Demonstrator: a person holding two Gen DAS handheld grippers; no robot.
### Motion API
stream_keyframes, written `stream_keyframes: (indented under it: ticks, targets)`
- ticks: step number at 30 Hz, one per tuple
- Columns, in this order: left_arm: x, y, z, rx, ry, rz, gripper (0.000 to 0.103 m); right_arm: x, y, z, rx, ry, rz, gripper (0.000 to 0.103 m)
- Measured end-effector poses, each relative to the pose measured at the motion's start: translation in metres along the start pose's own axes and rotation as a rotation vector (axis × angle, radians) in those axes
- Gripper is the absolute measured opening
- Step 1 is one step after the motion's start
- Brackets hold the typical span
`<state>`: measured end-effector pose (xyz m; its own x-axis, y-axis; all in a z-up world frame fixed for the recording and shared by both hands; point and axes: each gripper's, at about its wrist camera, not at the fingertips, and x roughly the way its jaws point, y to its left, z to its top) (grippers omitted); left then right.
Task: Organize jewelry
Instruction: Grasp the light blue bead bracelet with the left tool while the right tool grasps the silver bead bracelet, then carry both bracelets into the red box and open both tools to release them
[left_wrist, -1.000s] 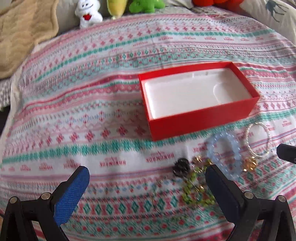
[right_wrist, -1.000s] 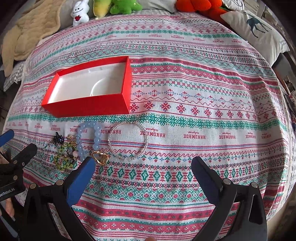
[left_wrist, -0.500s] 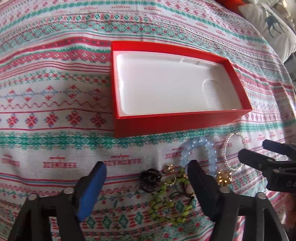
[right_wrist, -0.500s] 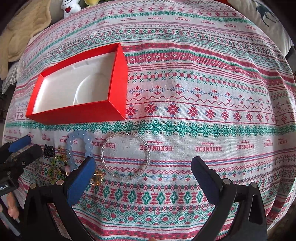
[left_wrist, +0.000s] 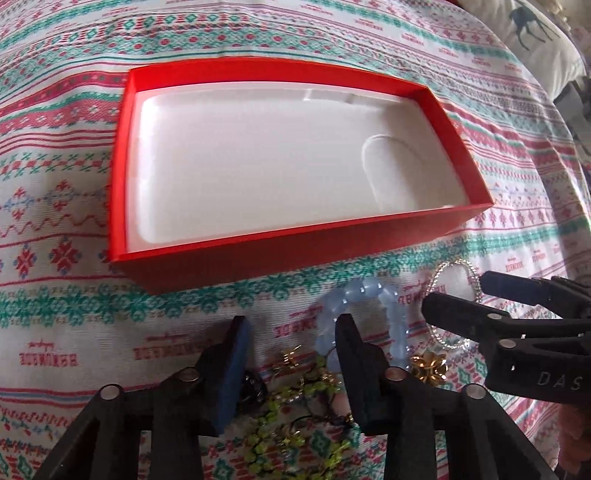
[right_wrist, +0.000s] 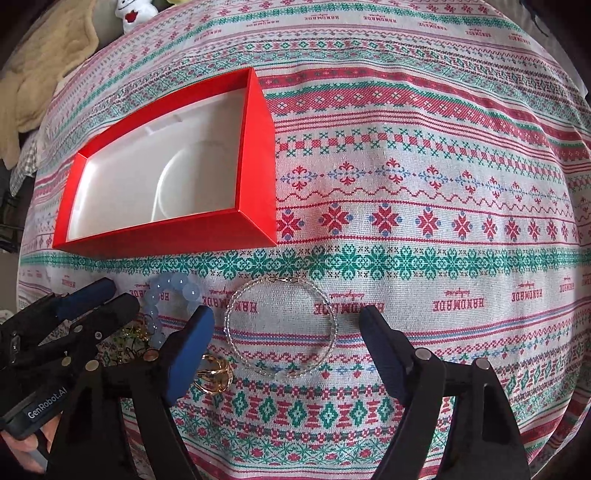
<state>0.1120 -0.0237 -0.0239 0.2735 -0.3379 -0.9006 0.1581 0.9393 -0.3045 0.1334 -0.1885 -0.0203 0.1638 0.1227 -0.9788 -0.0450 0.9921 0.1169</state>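
Note:
A red box with an empty white liner lies on the patterned cloth; it also shows in the right wrist view. In front of it lie a pale blue bead bracelet, a clear bead bracelet, a gold flower piece, a green bead strand and a small black piece. My left gripper is open, narrowed, low over the tangle of green beads and gold bits. My right gripper is open, its fingers on either side of the clear bracelet.
The striped cloth covers the whole surface. A beige blanket and a white plush toy lie at the far left edge. A deer-print pillow sits at the far right.
Both grippers have moved down and forward toward the jewelry. The left gripper's fingers have narrowed. The right gripper now straddles the clear bracelet.

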Motion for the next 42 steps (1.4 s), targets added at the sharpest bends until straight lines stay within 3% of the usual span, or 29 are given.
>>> stream_keyframes:
  ticks: [3,9,17,19,23,28,42]
  targets:
    - [0.004,-0.005,0.004,0.001,0.002,-0.011,0.029,0.001,0.002,0.001,0.0,-0.006,-0.004,0.08]
    - [0.012,-0.014,0.009,0.001,0.008,-0.031,0.02,0.004,0.005,0.0,-0.016,-0.017,-0.03,0.067]
    - [0.02,-0.025,0.012,0.024,0.015,0.025,0.009,-0.002,0.007,-0.005,-0.041,-0.03,-0.02,0.054]
    - [0.019,-0.026,0.013,0.031,0.011,0.033,0.009,-0.005,0.005,-0.005,-0.04,-0.03,-0.008,0.031]
    - [0.011,-0.026,0.013,0.026,-0.005,0.025,0.008,-0.009,-0.001,-0.005,-0.033,-0.025,0.023,0.027]
    - [-0.002,-0.027,0.014,0.03,-0.035,0.01,0.008,-0.014,-0.003,-0.008,-0.037,-0.034,0.046,0.011]
    - [-0.022,-0.032,0.014,0.038,-0.081,-0.007,0.008,0.002,0.0,-0.009,-0.059,-0.022,0.009,0.012]
